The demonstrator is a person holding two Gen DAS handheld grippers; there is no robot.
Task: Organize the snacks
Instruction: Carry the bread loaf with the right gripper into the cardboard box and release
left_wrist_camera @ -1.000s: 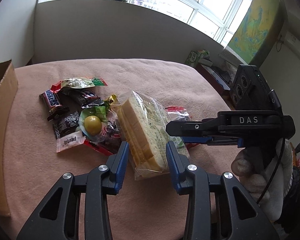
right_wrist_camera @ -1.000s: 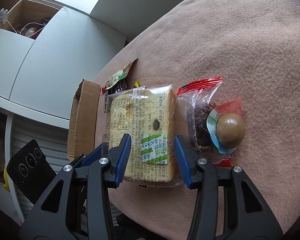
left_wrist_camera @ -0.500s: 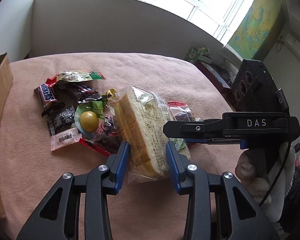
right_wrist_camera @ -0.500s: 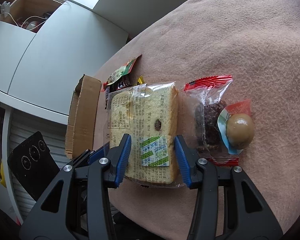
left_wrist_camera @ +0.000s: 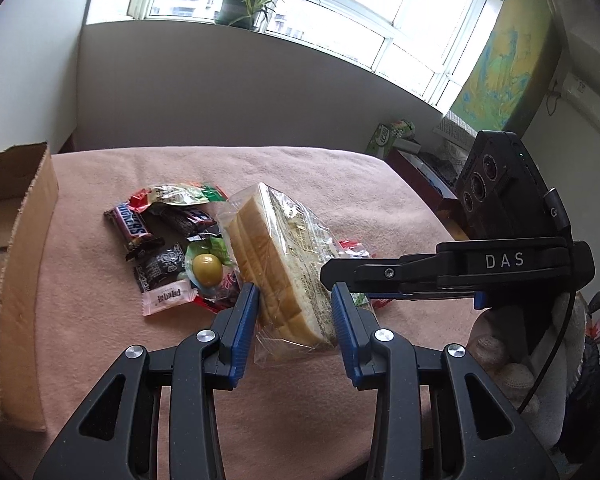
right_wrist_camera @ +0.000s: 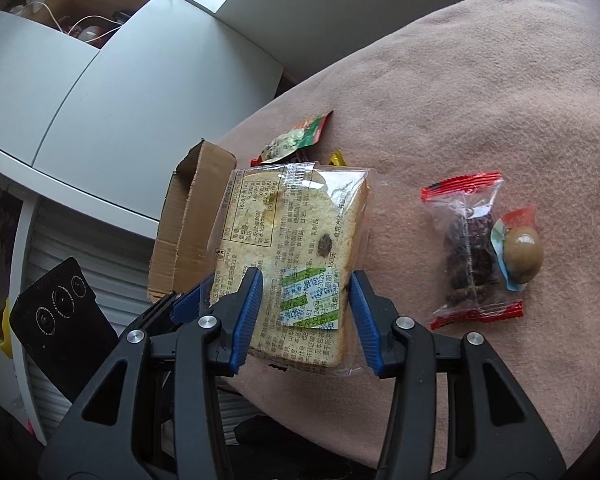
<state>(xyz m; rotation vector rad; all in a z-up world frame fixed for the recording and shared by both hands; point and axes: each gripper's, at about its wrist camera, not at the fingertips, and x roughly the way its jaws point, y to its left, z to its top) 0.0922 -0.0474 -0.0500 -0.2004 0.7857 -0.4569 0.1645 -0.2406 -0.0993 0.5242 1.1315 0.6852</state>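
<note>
Bread pkg [left_wrist_camera: 288, 264]: sliced loaf in clear film, held up off the pink blanket [left_wrist_camera: 340, 184] w/ its far end tilted high, above the snack pile. Both grippers are on it. Your left gripper [left_wrist_camera: 294, 312] clamps the near end across the slice stack, blue pads pressed to the film either side. Your right gripper [right_wrist_camera: 306, 304] comes in from the side and clamps across the label end; pads look seated, but contact on the right-hand pad is partly hidden by loose film.

Handling, my assessment: light, soft, crushes easily. Film is slick and baggy, so slices may shift inside it. You've got the pads on the loaf body, not the loose film ends; that's the correct hold. Don't squeeze harder.

Cardboard box [left_wrist_camera: 16, 280]: open, at the left edge of the surface; probable destination, not confirmed.

Remaining on the blanket: Snickers bar [left_wrist_camera: 130, 222], dark wrapped pieces, a green-red pouch [left_wrist_camera: 180, 194], a white-pink sachet [left_wrist_camera: 168, 296], a packed egg [left_wrist_camera: 207, 266], and on the other side a red-ended dried-fruit pack [right_wrist_camera: 470, 248].

Surface: soft, fuzzy cloth, rounded edges; can't tell if it's a bed or covered counter. Room: wide window w/ potted plant [left_wrist_camera: 244, 4], grey cabinets, daylight good.
</note>
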